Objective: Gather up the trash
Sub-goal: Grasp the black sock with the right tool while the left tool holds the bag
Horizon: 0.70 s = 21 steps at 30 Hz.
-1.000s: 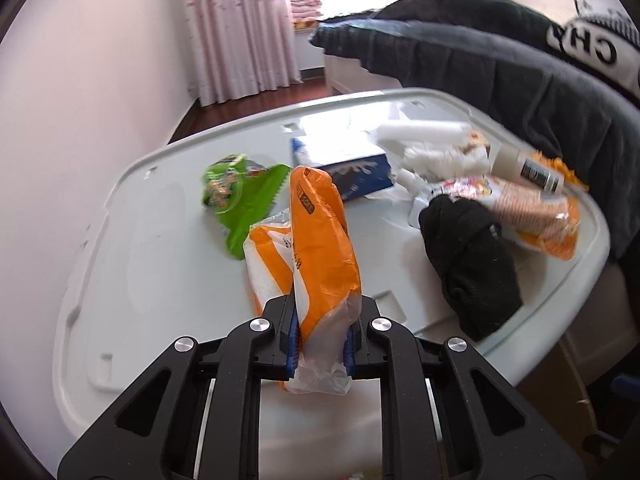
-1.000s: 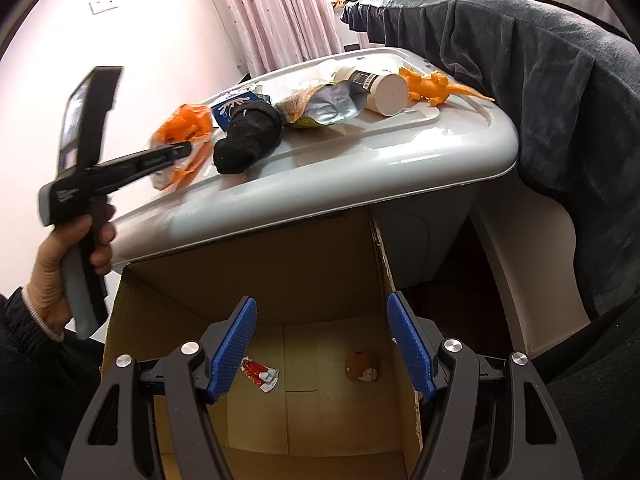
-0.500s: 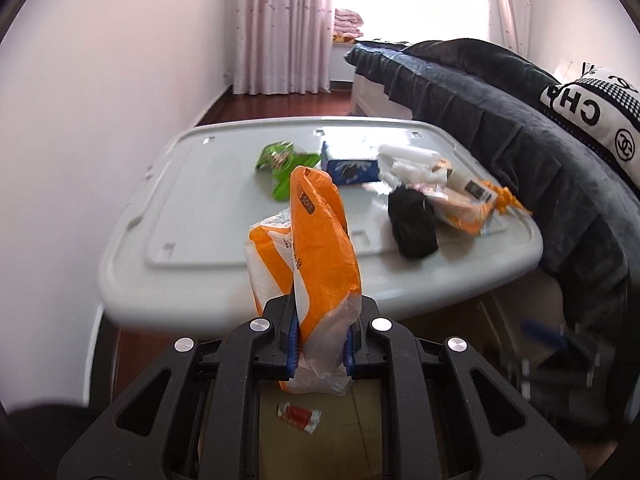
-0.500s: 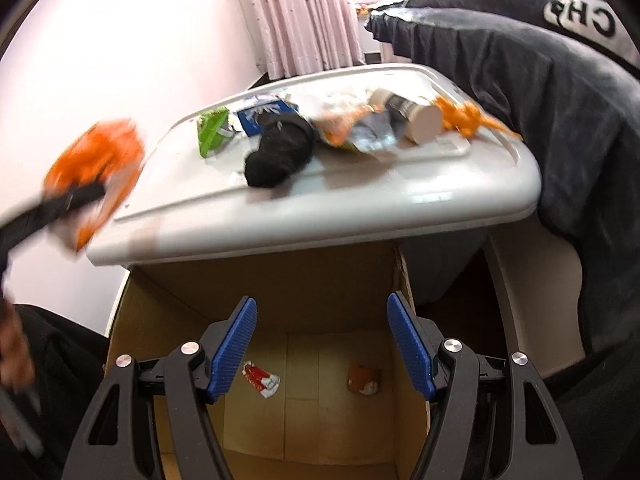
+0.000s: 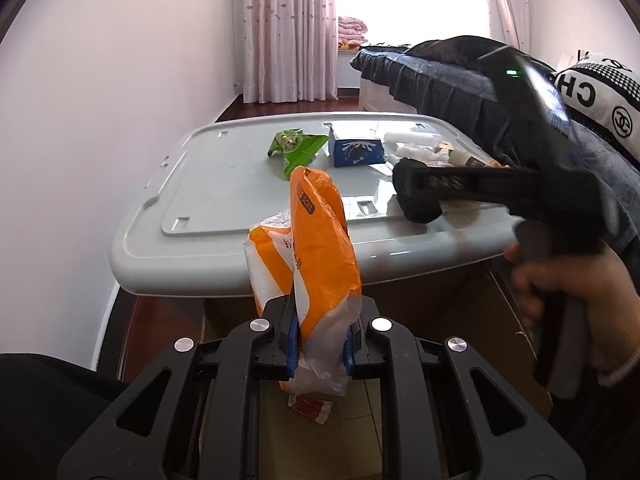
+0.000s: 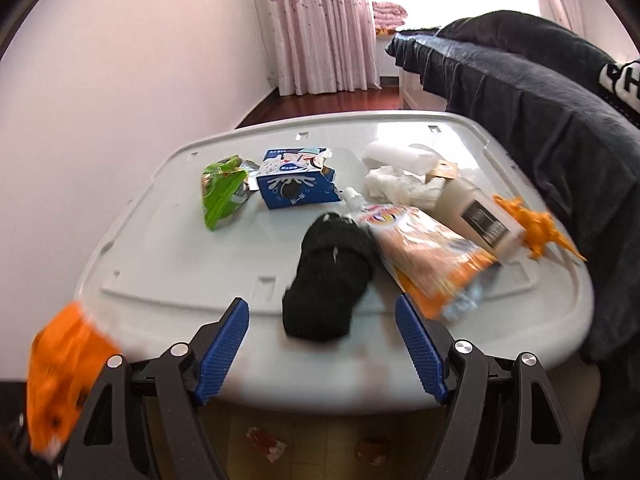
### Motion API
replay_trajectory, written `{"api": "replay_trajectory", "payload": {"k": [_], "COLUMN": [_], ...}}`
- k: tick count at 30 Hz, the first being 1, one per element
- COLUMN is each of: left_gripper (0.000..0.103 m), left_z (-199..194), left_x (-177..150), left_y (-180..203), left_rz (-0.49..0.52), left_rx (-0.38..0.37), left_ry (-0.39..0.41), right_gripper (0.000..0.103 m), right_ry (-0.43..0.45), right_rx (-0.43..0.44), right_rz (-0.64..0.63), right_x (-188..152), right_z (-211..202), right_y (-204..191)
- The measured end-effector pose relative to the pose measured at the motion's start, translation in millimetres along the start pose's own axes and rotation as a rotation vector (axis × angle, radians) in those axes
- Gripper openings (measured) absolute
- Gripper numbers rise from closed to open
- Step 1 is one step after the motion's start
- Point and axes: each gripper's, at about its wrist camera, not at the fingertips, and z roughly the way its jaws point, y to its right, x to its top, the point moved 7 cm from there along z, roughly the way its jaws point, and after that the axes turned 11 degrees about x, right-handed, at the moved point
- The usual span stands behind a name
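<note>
The left gripper [image 5: 319, 344] clamps the orange wrapper [image 5: 316, 248] near its crumpled lower end, just off the counter [image 5: 192, 248] edge, above the cardboard box [image 5: 480, 312]. Light, limp, slippery film, it seems. The right gripper [image 6: 322, 344] hangs spread-fingered near the counter's black sock [image 6: 328, 276].

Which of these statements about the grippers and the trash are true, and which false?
1. The left gripper is shut on the orange plastic bag. True.
2. The right gripper holds the black sock. False: its fingers are open and empty.
3. The green wrapper lies beside the blue carton. True.
4. The cardboard box below the table holds nothing. False: a red-and-white wrapper lies inside.
</note>
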Motion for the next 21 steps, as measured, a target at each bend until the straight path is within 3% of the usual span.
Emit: {"api": "replay_trajectory", "payload": {"k": [11, 13, 15, 21], "left_gripper": [0.015, 0.015, 0.015, 0.015], "left_z": [-1, 0, 0, 7], "left_x": [-1, -1, -1, -4], "left_y": [-12, -13, -14, -15], "left_rz": [-0.057, -0.059, -0.061, -0.075], "left_rx": [-0.015, -0.017, -0.019, -0.033], "left_ry": [-0.013, -0.016, -0.017, -0.045], "right_gripper": [0.074, 0.067, 0.052, 0.045], "right_ry": [-0.045, -0.06, -0.076, -0.054], "right_rx": [-0.058, -0.075, -0.088, -0.079], "right_rz": [0.086, 0.08, 0.074, 0.047], "right_x": [17, 16, 12, 8], "right_z": [52, 58, 62, 59], "right_y": [13, 14, 15, 13]}}
